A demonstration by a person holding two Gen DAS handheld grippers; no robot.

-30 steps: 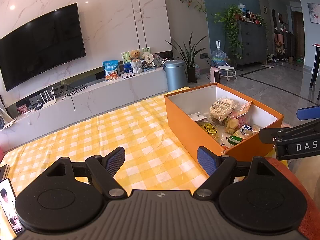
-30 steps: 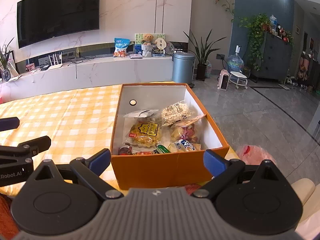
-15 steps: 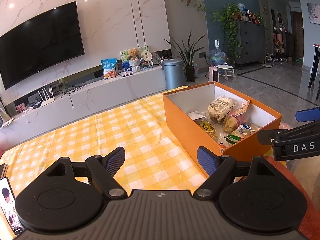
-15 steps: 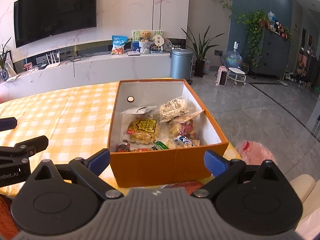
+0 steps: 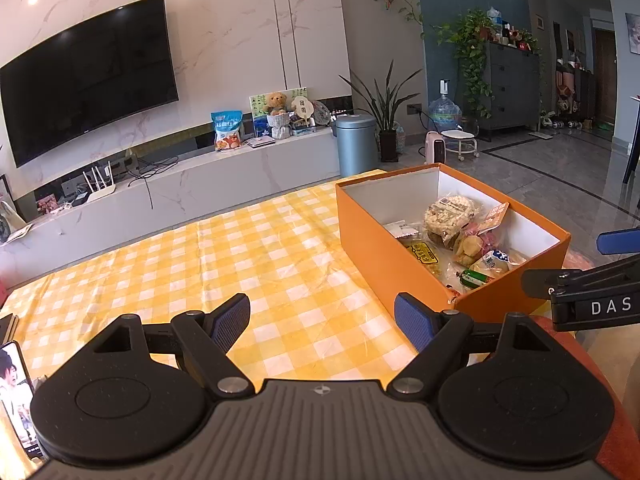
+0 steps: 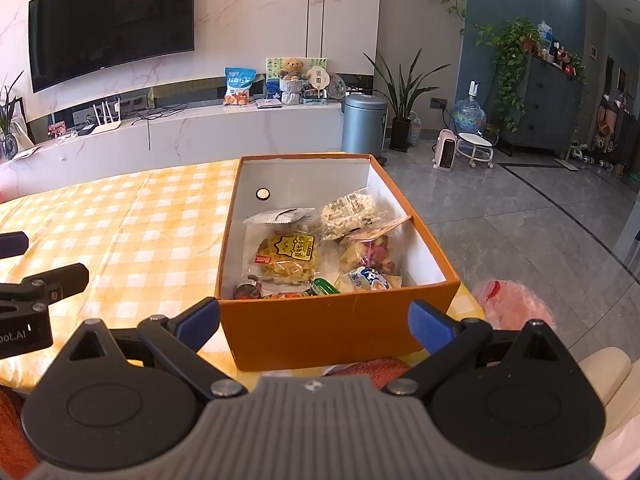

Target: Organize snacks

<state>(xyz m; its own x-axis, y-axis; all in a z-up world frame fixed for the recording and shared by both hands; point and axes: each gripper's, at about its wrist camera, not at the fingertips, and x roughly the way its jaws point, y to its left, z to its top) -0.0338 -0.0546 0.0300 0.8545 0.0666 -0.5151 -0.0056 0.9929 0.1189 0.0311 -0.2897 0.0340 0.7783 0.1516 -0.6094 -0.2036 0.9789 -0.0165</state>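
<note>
The orange box [image 6: 340, 332] stands open on the table [image 5: 248, 272], which is covered in a yellow and white checked cloth. The box sits at the table's right end, with its near wall close to the table edge.

Contents of the box, as seen from the right wrist view: a yellow snack bag [image 6: 288, 258] lies near the middle of the floor, a white packet [image 6: 280, 216] just behind it toward the far wall. A clear pack of pale puffed pieces [image 6: 348, 212] leans at the back right. In front of it rests a clear bag of pink and yellow pieces [image 6: 370, 252]. A blue and white packet [image 6: 366, 280] and a small green packet [image 6: 324, 287] lie against the near wall. All the snacks lie inside the box, crowded toward its near half; the far part of the white floor is bare. A round hole [image 6: 263, 194] shows in the far wall.

The left tongs [image 5: 322, 320] are spread wide and empty, held above bare cloth, just left of the box. The right tongs [image 6: 316, 322] are also spread wide and empty, held in front of the box's near wall, with one blue pad on either side of it. Whether the pads touch the box cannot be told.

A phone [image 5: 16, 396] with a lit screen lies at the table's left edge. A pink plastic bag [image 6: 512, 308] lies beyond the table's right corner.
</note>
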